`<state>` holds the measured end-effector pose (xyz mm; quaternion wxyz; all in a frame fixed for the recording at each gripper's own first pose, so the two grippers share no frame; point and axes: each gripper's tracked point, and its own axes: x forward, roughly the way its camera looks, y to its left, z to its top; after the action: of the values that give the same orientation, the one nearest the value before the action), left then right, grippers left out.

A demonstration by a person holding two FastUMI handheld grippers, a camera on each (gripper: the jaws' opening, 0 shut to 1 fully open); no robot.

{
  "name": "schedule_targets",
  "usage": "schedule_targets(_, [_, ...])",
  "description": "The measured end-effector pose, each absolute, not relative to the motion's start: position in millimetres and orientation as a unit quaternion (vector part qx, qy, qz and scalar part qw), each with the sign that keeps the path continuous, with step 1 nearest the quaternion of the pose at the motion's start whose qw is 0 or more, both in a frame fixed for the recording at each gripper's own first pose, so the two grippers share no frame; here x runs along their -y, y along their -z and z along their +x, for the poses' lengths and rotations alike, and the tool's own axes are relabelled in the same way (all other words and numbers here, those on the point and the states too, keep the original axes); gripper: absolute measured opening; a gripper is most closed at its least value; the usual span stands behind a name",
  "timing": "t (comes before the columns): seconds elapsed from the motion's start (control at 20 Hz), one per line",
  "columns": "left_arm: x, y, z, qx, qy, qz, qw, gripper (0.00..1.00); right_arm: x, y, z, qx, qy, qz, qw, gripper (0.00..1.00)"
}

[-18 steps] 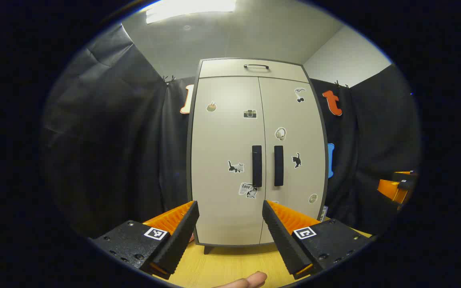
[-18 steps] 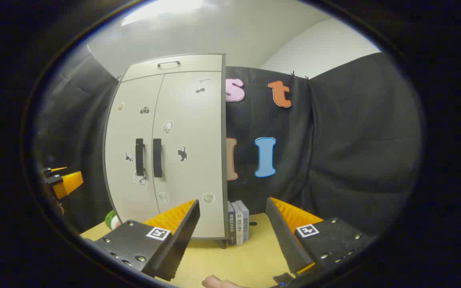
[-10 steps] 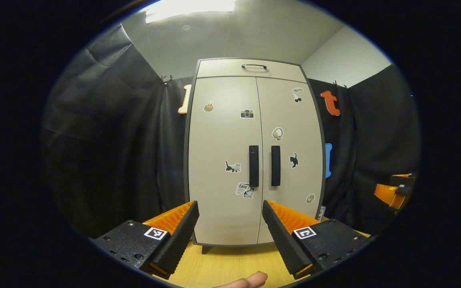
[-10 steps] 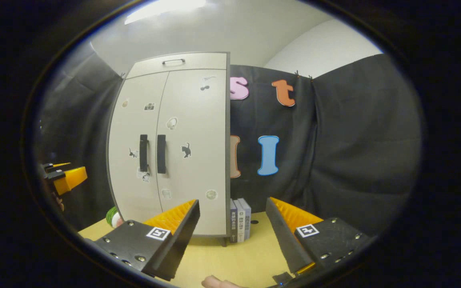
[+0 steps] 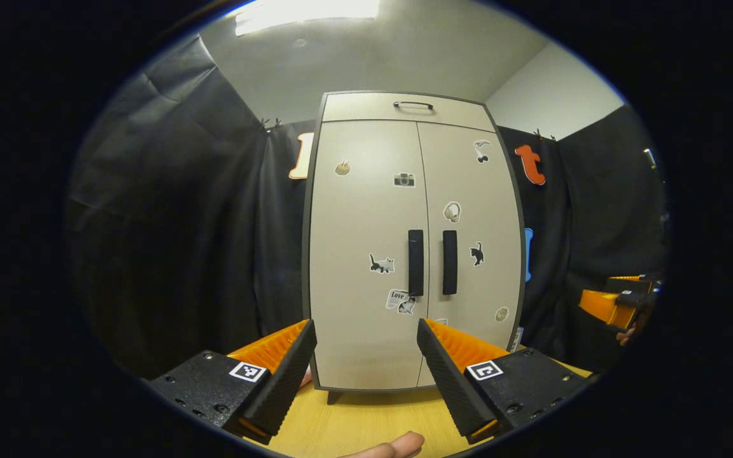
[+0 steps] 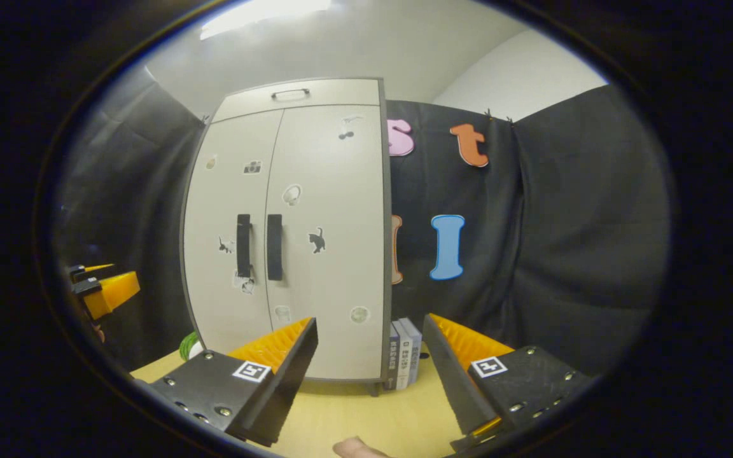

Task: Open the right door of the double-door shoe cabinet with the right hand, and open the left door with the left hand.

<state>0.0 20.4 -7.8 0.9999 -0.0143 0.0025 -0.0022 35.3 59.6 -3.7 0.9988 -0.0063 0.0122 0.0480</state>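
The tall pale-grey double-door shoe cabinet (image 5: 414, 254) stood on the light wooden tabletop (image 5: 366, 426), both doors closed, well apart from both grippers. The left gripper (image 5: 365, 356) was held with its fingers spread wide and empty, aimed roughly at the seam. The left door's black vertical bar handle (image 5: 415, 263) and the right door's matching black handle (image 5: 449, 262) sat just beside each other, so a slightly off reach could probably catch the wrong bar or clip both. In the right gripper view, the right gripper (image 6: 369, 356) was likewise spread and holding nothing, pointing right of the cabinet; it would likely need a clear swing leftward to reach its handle (image 6: 274, 247).

The cabinet's interior was hidden. A green object (image 6: 188, 345) at its left foot was mostly hidden, and the upright books (image 6: 403, 353) at its right were too small to make out.
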Motion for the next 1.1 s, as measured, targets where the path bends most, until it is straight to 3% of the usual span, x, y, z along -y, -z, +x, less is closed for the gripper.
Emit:
schedule_targets(0.1, [-22.5, 13.3, -4.6, -0.006, 0.011, -0.014, 1.000, 0.99, -80.7, -0.7, 59.4, -0.015, -0.061, -0.007, 0.998, 0.99])
schedule_targets(0.3, [-28.2, 27.5, -18.7, -0.006, 0.022, -0.024, 0.999, 0.99, -140.2, -15.0, 113.7, -0.021, -0.112, 0.015, 0.993, 0.95])
schedule_targets(0.4, [-29.8, 37.3, -29.0, -0.010, 0.030, -0.035, 0.999, 0.98, -166.8, -25.7, 142.1, -0.014, -0.134, 0.020, 0.991, 0.99])
schedule_targets(0.45, [-32.7, 42.1, -33.5, -0.012, 0.031, -0.038, 0.999, 0.99, -179.2, -34.0, 156.1, -0.003, -0.140, 0.022, 0.990, 0.94])
schedule_targets(0.5, [-35.0, 47.0, -37.1, -0.013, 0.031, -0.038, 0.999, 0.99, -193.1, -41.0, 169.2, 0.005, -0.144, 0.016, 0.989, 0.99])
schedule_targets(0.65, [-44.3, 56.3, -43.3, -0.017, 0.030, -0.028, 0.999, 0.99, -233.5, -49.3, 192.5, 0.022, -0.157, -0.010, 0.987, 0.99])
schedule_targets(1.0, [-74.6, 75.0, -45.8, -0.025, 0.021, -0.035, 0.999, 0.99, -265.2, -27.5, 239.4, -0.011, -0.108, -0.045, 0.993, 0.96])
schedule_targets(1.1, [-81.8, 74.9, -45.9, -0.019, 0.017, -0.033, 0.999, 0.99, -265.5, -27.3, 248.0, -0.010, -0.095, -0.022, 0.995, 0.91])
